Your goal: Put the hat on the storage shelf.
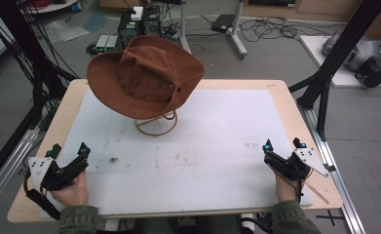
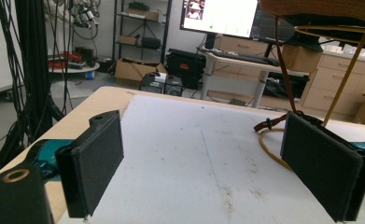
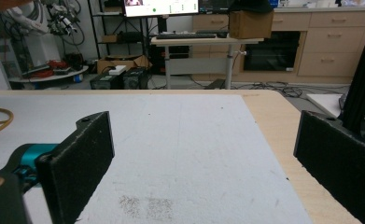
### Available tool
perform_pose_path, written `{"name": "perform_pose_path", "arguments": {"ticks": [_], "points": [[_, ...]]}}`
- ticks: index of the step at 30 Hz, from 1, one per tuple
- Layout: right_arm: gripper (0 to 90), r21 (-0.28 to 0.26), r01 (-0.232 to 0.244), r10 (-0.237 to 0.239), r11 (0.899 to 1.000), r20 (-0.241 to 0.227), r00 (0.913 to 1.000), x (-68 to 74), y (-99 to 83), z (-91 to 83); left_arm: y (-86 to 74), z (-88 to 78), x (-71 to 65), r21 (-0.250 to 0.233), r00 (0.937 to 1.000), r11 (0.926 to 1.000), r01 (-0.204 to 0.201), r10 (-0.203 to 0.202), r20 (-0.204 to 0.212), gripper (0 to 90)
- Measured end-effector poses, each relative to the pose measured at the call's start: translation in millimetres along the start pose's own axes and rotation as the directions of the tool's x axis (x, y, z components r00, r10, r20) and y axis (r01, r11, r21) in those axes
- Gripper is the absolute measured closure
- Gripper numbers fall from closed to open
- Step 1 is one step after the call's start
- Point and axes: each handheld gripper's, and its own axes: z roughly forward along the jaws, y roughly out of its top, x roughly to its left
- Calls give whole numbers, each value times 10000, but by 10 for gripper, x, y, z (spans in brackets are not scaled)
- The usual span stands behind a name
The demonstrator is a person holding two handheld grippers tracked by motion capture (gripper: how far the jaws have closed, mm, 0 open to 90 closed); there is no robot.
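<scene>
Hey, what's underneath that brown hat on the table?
The brown hat sits on a wire stand, whose ring base rests on the white mat. The hat covers the stand's top, so how it holds the hat is hidden.

One brown wide-brimmed hat sits on one wire hat stand. One white mat covers one wooden counter. Two grippers are on the counter: the left gripper and the right gripper, each with two black jaws set apart. Two hands hold them, the left hand and the right hand.
</scene>
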Motion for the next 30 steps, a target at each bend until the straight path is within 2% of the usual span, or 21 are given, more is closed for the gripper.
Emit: {"name": "perform_pose_path", "arguments": {"ticks": [13,30], "points": [[42,18,-48,48,10000,-68,10000,-10,-16,-14,2,-15,0,-1,10000,10000,85,-85,41,135],[42,333,-107,119,9994,-386,9992,29,-71,48,4,-55,64,35,9998,9998,205,-205,-28,135]]}}
